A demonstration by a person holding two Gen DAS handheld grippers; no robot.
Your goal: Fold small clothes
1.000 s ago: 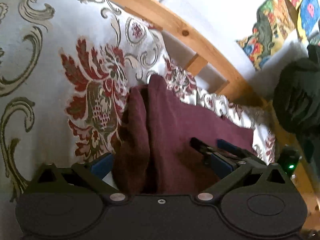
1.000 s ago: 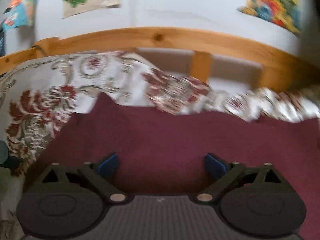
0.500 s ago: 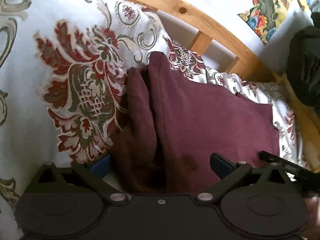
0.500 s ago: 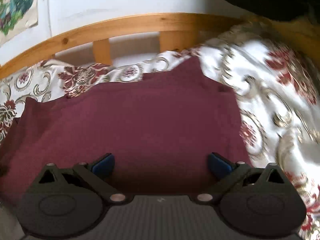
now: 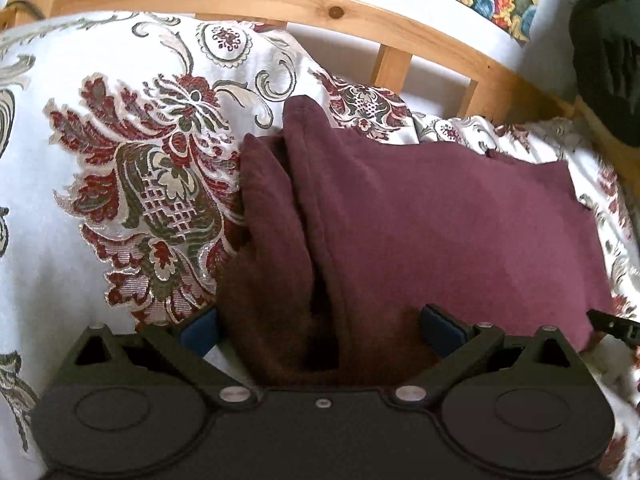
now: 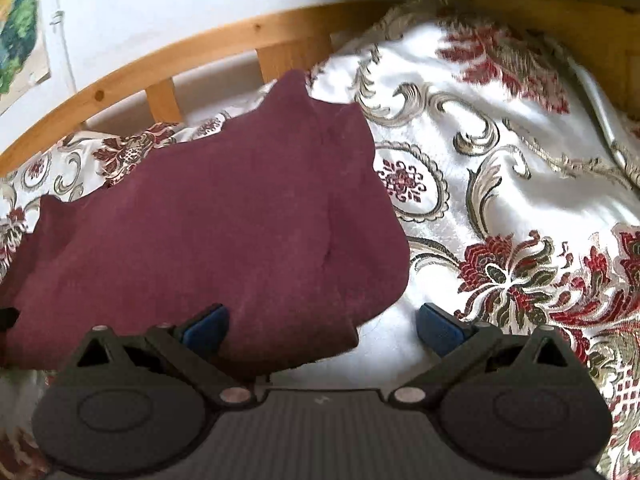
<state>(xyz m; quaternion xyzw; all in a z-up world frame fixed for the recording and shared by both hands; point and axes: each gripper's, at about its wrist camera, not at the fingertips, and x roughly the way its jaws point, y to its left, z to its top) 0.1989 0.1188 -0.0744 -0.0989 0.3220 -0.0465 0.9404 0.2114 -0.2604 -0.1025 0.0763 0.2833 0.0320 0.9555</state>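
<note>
White satin bedspread with red and olive floral brocade point(image 5: 120, 184) covers the bed, and a pale pine wooden bed rail with short upright slats point(image 5: 304, 4) curves along the far side against a white wall. Colourful printed pictures point(image 6: 20, 36) hang on that wall.

Lying on the bedspread is the dark maroon soft-knit garment point(image 5: 440, 216), spread fairly flat across the middle of the bed. On its left edge, seen from the left wrist view, the cloth bunches into two raised folds with a deep crease between them, one pointed corner sticking up toward the rail. From the right wrist view the same garment point(image 6: 224, 216) runs from the left of the picture to a rounded right-hand edge, with a peaked corner at the far end.

Left gripper point(image 5: 320, 326) is low over the near bunched edge, its blue-padded fingers point(image 5: 200, 326) spread wide on either side of the folds, gripping nothing. Right gripper point(image 6: 322, 326) sits at the garment's near right corner, fingers equally wide apart: the left blue pad point(image 6: 206, 326) is over maroon cloth, the right one over bare bedspread. Nothing is pinched there either.

A dark bulky shape fills the upper right of the left view; too unclear to identify.
</note>
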